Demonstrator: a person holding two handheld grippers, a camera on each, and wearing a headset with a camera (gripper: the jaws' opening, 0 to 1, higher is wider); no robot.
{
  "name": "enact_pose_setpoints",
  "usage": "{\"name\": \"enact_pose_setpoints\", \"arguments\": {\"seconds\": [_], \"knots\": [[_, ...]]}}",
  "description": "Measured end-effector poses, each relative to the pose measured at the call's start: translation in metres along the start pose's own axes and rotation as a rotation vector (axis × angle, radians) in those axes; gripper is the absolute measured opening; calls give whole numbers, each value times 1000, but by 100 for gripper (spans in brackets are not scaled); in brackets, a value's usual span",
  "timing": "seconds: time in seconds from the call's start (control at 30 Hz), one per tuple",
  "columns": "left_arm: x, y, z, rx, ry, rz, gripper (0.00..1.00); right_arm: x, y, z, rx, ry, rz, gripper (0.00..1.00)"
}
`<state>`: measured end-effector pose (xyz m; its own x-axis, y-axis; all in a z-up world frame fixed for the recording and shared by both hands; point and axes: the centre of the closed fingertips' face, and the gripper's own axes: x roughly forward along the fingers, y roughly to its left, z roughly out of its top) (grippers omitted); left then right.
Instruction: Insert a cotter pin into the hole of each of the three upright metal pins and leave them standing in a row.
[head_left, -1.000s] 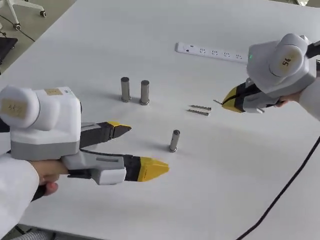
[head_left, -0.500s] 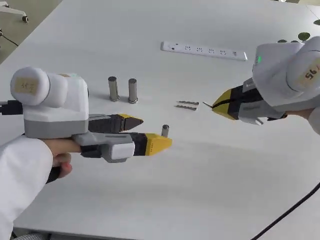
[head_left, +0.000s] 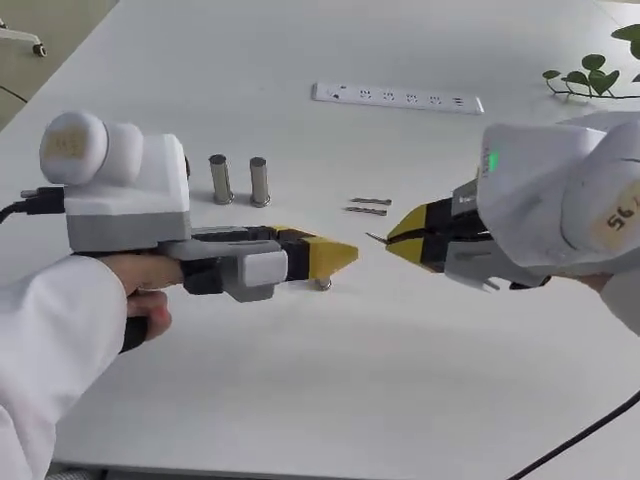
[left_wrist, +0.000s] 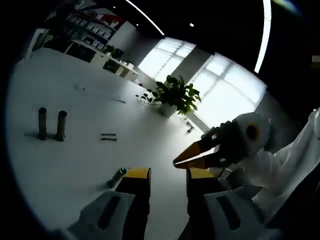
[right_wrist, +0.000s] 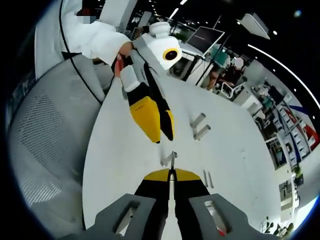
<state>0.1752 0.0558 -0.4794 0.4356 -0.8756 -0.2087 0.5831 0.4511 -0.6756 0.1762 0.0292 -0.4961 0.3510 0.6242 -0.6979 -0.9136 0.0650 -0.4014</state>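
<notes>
Two upright metal pins (head_left: 220, 178) (head_left: 259, 181) stand side by side at the back left. The third pin (head_left: 323, 284) stands alone, mostly hidden under my left gripper (head_left: 325, 252). In the left gripper view this pin (left_wrist: 118, 176) is just outside the left jaw, and my left gripper (left_wrist: 167, 175) is open with nothing between its jaws. My right gripper (head_left: 400, 240) is shut on a cotter pin (right_wrist: 172, 160), whose tip points at the lone pin (right_wrist: 165, 161) from close by. Two more cotter pins (head_left: 368, 206) lie flat on the table.
A white power strip (head_left: 397, 97) lies at the back of the white table (head_left: 350, 380). A potted plant (head_left: 590, 75) is at the far right. A black cable (head_left: 580, 430) crosses the front right corner.
My left gripper has moved right and forward until its jaws reach the lone pin. My right gripper has come left and nearer with the cotter pin. The head camera has shifted too.
</notes>
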Motion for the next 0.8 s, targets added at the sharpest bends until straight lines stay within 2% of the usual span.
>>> {"name": "enact_pose_setpoints", "arguments": {"seconds": [0.03, 0.13, 0.3, 0.5, 0.63, 0.73, 0.8], "knots": [[1, -1, 1, -18, -4, -6, 24, 2, 2, 2, 0, -7, 4, 0], [3, 0, 3, -6, -5, -2, 21, 4, 8, 3, -12, -7, 7, 0], [6, -3, -6, 0, 40, -7, 17, 6, 11, 5, -29, -3, -7, 0], [8, -3, -14, -3, 63, -1, 11, 4, 12, 11, -66, 0, -25, 0], [10, -2, -12, -8, 54, 5, 8, 5, 12, 14, -86, 3, -32, 0], [11, -3, -13, -31, 63, 0, 1, 4, 12, 16, -101, 6, -38, 0], [11, -3, -13, -39, 63, 1, 0, 4, 11, 18, -110, 4, -41, 0]]}}
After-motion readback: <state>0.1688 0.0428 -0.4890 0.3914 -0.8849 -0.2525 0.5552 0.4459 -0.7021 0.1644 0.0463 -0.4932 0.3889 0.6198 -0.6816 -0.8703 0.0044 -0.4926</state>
